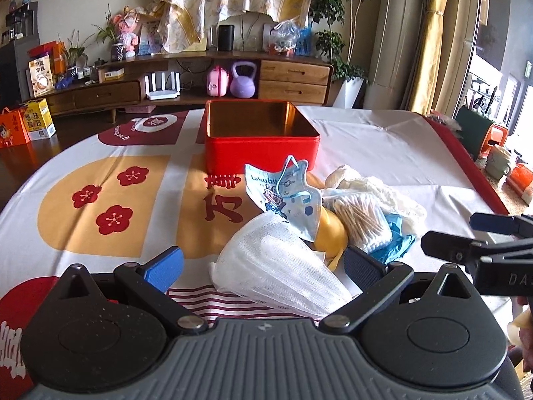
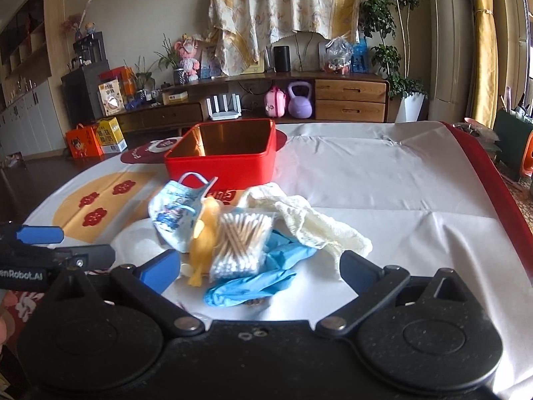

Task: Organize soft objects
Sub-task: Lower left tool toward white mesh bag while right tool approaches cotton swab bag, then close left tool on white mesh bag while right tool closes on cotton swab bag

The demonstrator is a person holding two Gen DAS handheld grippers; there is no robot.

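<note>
An empty red tin box (image 1: 261, 146) (image 2: 220, 163) stands on the table behind a heap of soft things. The heap holds a white mesh bag (image 1: 276, 266), a printed blue face mask (image 1: 286, 196) (image 2: 176, 213), a yellow soft toy (image 1: 328, 230) (image 2: 203, 243), a bag of cotton swabs (image 1: 359, 220) (image 2: 240, 243), a blue glove (image 1: 396, 243) (image 2: 256, 280) and a cream cloth (image 1: 376, 186) (image 2: 316, 220). My left gripper (image 1: 265, 266) (image 2: 66, 243) is open, with the mesh bag lying unpinched between its fingers. My right gripper (image 2: 260, 268) (image 1: 466, 233) is open in front of the glove and swabs.
The tablecloth (image 1: 383, 143) has a red border (image 2: 493, 180) along the right edge. Mugs and an orange object (image 1: 499, 160) stand beyond that edge. A wooden cabinet (image 2: 349, 100) with a purple kettlebell (image 2: 299, 101) lines the far wall.
</note>
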